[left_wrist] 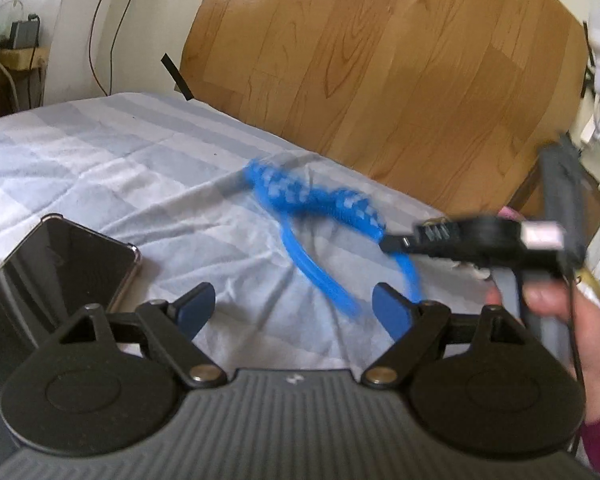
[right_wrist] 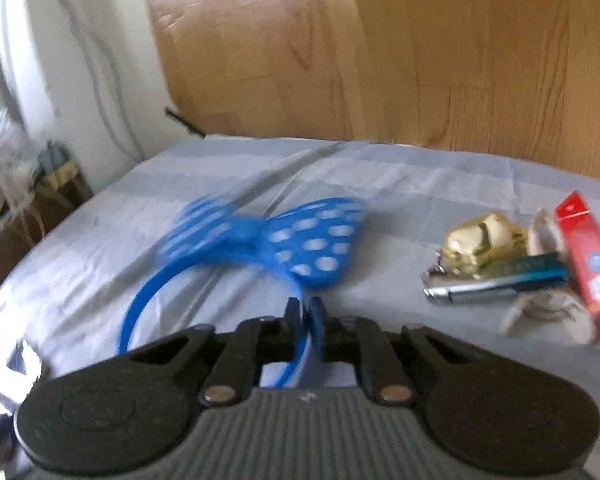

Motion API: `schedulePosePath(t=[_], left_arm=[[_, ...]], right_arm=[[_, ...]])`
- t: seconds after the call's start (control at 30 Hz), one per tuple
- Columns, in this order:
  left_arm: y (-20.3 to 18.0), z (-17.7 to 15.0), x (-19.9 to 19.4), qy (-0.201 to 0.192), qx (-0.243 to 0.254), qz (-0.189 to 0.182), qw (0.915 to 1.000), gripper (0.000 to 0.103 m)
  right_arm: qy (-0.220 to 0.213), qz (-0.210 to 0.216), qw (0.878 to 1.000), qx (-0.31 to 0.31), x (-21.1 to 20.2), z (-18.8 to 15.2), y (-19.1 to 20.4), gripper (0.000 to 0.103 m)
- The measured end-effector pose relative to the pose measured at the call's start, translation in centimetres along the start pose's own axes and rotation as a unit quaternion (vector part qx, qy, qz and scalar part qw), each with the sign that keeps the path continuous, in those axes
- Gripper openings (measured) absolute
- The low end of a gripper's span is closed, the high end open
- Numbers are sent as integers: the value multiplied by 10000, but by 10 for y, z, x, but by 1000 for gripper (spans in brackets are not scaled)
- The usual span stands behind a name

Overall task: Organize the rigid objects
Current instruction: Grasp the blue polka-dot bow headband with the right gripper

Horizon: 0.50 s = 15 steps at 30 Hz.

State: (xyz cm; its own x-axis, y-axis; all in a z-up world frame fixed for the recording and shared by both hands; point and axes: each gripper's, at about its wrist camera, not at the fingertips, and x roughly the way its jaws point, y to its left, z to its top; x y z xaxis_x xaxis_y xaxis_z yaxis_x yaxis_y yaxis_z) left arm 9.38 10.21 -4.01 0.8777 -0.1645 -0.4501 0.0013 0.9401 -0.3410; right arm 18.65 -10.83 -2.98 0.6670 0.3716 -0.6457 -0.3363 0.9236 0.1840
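Observation:
A blue headband with a white-dotted bow point(right_wrist: 268, 240) is held over the grey striped bed sheet point(right_wrist: 400, 184). My right gripper point(right_wrist: 306, 312) is shut on the headband's band, bow pointing away. In the left wrist view the headband point(left_wrist: 312, 208) is blurred, with the right gripper point(left_wrist: 396, 246) gripping it from the right. My left gripper point(left_wrist: 294, 306) is open and empty, just in front of the headband's loop.
A black phone point(left_wrist: 60, 264) lies on the sheet by my left gripper. A gold wrapped object point(right_wrist: 480, 240), a blue-silver lighter point(right_wrist: 500, 284), a red box point(right_wrist: 588, 256) and white cord lie at the right. A wooden headboard point(left_wrist: 380, 60) stands behind.

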Motion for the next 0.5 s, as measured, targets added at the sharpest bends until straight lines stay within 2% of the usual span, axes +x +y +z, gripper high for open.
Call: schedulePosePath(t=[0.17, 0.27, 0.33, 0.37, 0.4, 0.43, 0.5], left_arm=[[-13, -5, 1, 117, 137, 92, 9998, 87], [-32, -12, 4, 306, 399, 238, 9985, 76], [-44, -17, 6, 305, 765, 578, 9949, 56], [-46, -18, 6, 312, 830, 632, 9941, 47], [-47, -18, 6, 354, 884, 660, 9933, 28], [-47, -18, 6, 384, 941, 663, 9926, 24], [-50, -22, 4, 388, 1089, 738, 9905, 20]], right_arm=[[-66, -274, 9973, -675, -43, -43, 17, 7], [-267, -275, 9970, -679, -68, -66, 24, 6], [-391, -196, 9979, -486, -84, -79, 25, 7], [-503, -221, 9977, -390, -93, -87, 23, 7], [-583, -270, 9974, -321, -96, -91, 22, 7], [-616, -301, 9973, -274, -101, -97, 21, 7], [-560, -226, 9980, -184, -106, -101, 15, 16]])
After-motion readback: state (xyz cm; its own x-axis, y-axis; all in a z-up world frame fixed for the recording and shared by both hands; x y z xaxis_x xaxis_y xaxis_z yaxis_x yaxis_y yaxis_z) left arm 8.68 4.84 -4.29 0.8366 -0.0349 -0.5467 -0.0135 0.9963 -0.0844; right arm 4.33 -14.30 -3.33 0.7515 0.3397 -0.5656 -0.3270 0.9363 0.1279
